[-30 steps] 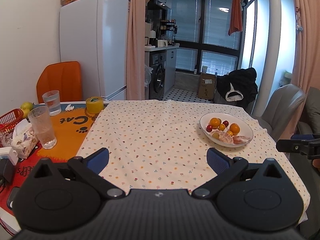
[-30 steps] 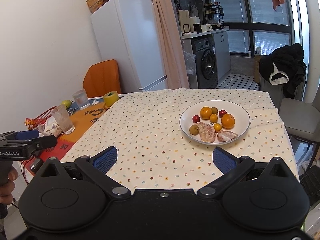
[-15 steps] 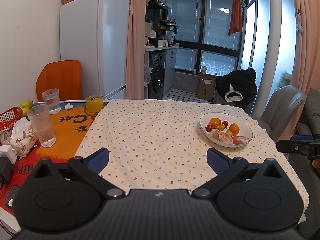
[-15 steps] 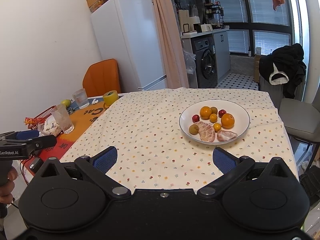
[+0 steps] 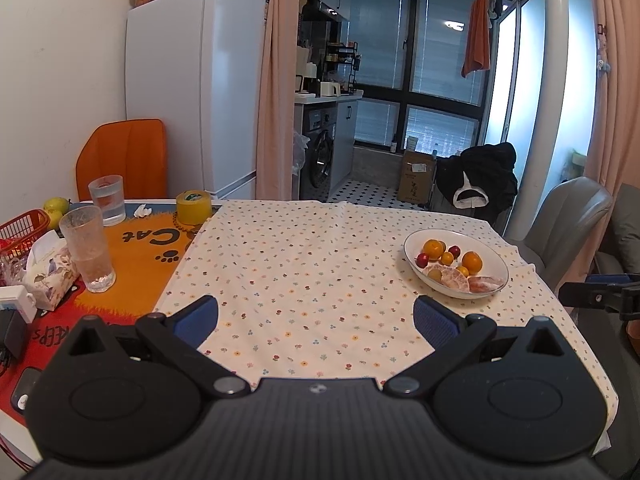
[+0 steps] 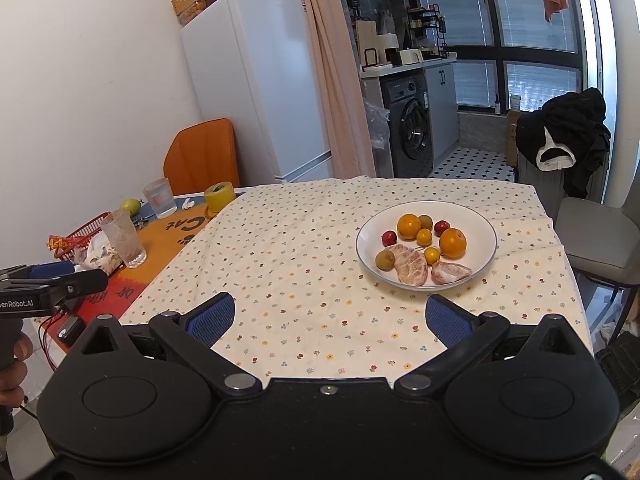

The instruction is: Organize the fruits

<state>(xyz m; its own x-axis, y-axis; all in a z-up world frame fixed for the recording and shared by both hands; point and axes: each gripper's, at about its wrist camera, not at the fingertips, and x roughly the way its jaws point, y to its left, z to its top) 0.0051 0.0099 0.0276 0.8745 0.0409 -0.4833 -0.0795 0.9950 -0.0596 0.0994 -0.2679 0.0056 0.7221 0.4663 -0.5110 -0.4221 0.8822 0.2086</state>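
Right wrist view: both tools spread, empty; left tool (image 6: 52,280) cut off beside plate (image 6: 486,260).

White fridge (image 5: 200,88) standing against the wall beside a peach curtain (image 5: 276,80). Orange chair (image 5: 122,158) sitting left. Washing machine (image 6: 410,128) sitting under the counter. Daylight coming through tall windows (image 5: 440,60).

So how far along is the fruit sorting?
Barely begun. All the fruit sits mixed in the white plate: oranges, red fruits, peeled pieces. Nothing is in hand: the left hand-held gripper and right hand-held gripper are open over the tablecloth. All sorting remains.
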